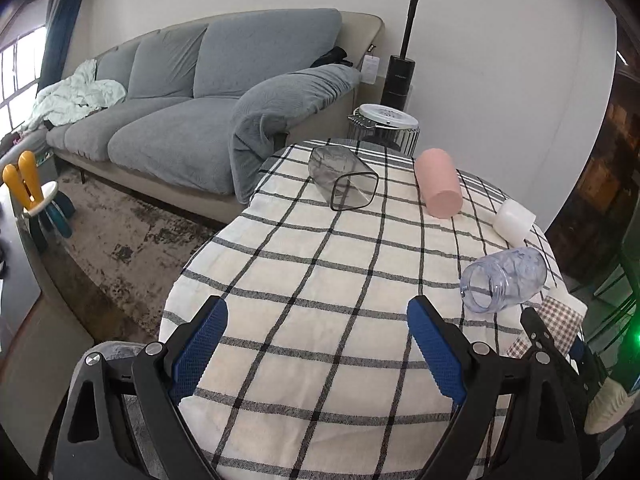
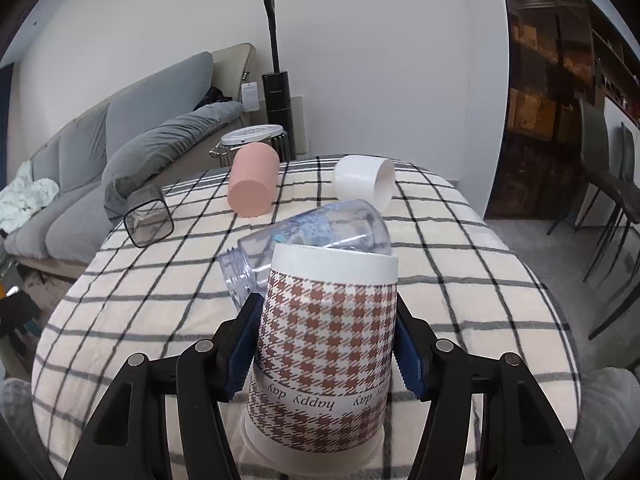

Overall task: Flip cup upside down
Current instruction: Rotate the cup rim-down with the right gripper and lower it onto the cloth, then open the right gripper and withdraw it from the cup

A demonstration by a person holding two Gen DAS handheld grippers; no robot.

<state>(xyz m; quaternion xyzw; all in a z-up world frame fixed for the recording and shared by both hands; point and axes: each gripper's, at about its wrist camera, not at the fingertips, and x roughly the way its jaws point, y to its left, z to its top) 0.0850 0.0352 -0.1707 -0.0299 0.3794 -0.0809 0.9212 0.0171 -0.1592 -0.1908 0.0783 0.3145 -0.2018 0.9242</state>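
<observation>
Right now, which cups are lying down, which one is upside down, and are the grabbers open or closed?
Houndstooth cup: upside down, rim on the tablecloth, squeezed by the right gripper.
Clear bottle: lying on its side.
Pink cup: lying on its side.
White cup: lying on its side.
Smoky square cup: lying on its side.
Left gripper: open, holding nothing.

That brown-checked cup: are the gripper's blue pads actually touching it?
Touching. In the right wrist view, both blue pads of the right gripper press against the sides of the houndstooth cup, with no gap.
</observation>
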